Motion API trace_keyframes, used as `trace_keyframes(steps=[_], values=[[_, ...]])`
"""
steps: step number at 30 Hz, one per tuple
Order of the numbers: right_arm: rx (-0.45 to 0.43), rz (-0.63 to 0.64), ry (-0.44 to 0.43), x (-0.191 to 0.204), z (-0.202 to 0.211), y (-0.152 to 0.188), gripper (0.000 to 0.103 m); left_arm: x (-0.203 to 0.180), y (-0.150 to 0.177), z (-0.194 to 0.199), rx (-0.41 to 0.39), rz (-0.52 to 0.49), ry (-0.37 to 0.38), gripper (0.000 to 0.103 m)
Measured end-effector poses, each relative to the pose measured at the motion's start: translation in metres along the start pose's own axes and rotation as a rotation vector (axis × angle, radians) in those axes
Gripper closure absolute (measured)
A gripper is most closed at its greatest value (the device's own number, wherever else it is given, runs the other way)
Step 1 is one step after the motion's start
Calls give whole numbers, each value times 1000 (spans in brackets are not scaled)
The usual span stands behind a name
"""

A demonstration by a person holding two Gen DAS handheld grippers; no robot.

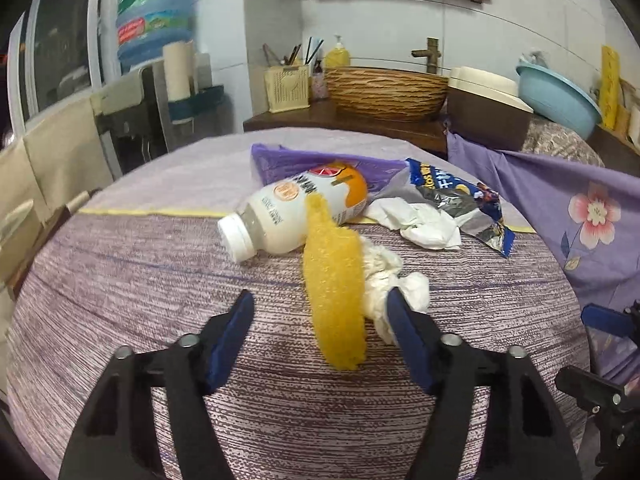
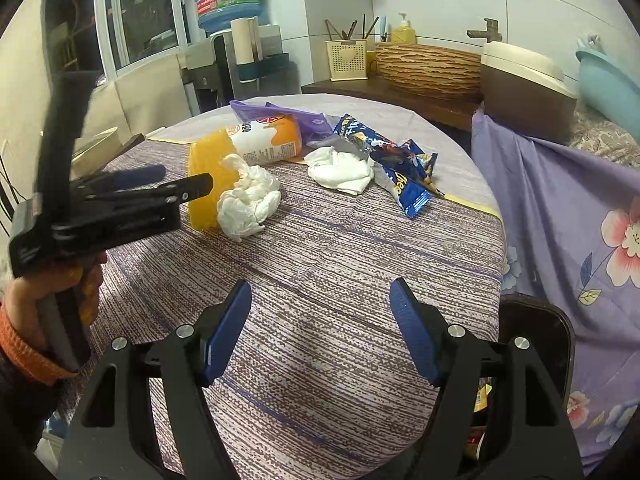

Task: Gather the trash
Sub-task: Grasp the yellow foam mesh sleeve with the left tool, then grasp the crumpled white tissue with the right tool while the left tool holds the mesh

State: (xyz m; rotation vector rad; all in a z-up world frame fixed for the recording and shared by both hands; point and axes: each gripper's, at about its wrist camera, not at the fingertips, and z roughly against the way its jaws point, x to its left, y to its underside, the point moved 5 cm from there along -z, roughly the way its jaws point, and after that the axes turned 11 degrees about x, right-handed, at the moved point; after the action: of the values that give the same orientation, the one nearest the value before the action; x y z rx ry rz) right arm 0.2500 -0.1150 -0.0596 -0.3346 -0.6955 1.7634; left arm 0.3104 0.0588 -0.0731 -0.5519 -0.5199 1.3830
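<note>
Striped surface (image 2: 340, 264) holds trash; left gripper (image 1: 320, 312) straddles sponge (image 1: 334, 300), seemingly not pinching; right gripper (image 2: 320, 304) gapes empty.

Both wrist views are looking down obliquely across the round striped-cloth table (image 1: 120, 280) toward its far edge, sharing the yellow sponge (image 1: 334, 280) (image 2: 208, 176).

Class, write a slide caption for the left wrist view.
Open left gripper nears sponge and tissue beside bottle.
</note>
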Motion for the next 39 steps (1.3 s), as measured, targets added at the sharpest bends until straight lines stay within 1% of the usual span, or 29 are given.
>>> trace_keyframes(steps=[1, 3, 4, 6, 10, 12, 18, 22, 24, 27, 33, 35, 36, 38, 39], values=[[1, 2, 0, 0, -1, -1, 31, 3, 1, -2, 8, 11, 9, 54], [2, 9, 0, 2, -2, -3, 31, 9, 4, -5, 28, 28, 11, 80], [3, 13, -3, 4, -4, -5, 31, 11, 4, -6, 34, 35, 13, 85], [7, 23, -9, 8, -7, -8, 31, 17, 6, -4, 33, 62, 20, 87], [6, 60, -23, 21, -13, -16, 31, 24, 8, 16, -8, 87, 19, 88], [19, 72, -37, 27, -19, -21, 31, 26, 10, 29, -37, 88, 5, 88], [79, 95, -95, 46, -41, -33, 31, 30, 26, 55, -78, 102, 10, 88], [114, 126, -104, 57, -57, -40, 31, 33, 40, 61, -71, 121, 19, 88], [128, 141, -102, 62, -65, -46, 31, 34, 47, 62, -69, 122, 6, 88], [138, 158, -88, 68, -75, -55, 31, 34, 55, 65, -75, 113, -22, 88], [156, 190, -47, 77, -94, -68, 32, 37, 68, 65, -62, 132, -8, 88], [162, 200, -29, 77, -101, -72, 40, 38, 71, 66, -59, 138, -9, 88], [170, 200, -24, 77, -105, -74, 42, 40, 73, 66, -58, 146, -5, 88], [178, 195, 0, 73, -111, -78, 53, 42, 75, 66, -57, 156, -2, 88], [178, 193, 6, 72, -112, -78, 58, 43, 76, 66, -57, 159, -6, 88]])
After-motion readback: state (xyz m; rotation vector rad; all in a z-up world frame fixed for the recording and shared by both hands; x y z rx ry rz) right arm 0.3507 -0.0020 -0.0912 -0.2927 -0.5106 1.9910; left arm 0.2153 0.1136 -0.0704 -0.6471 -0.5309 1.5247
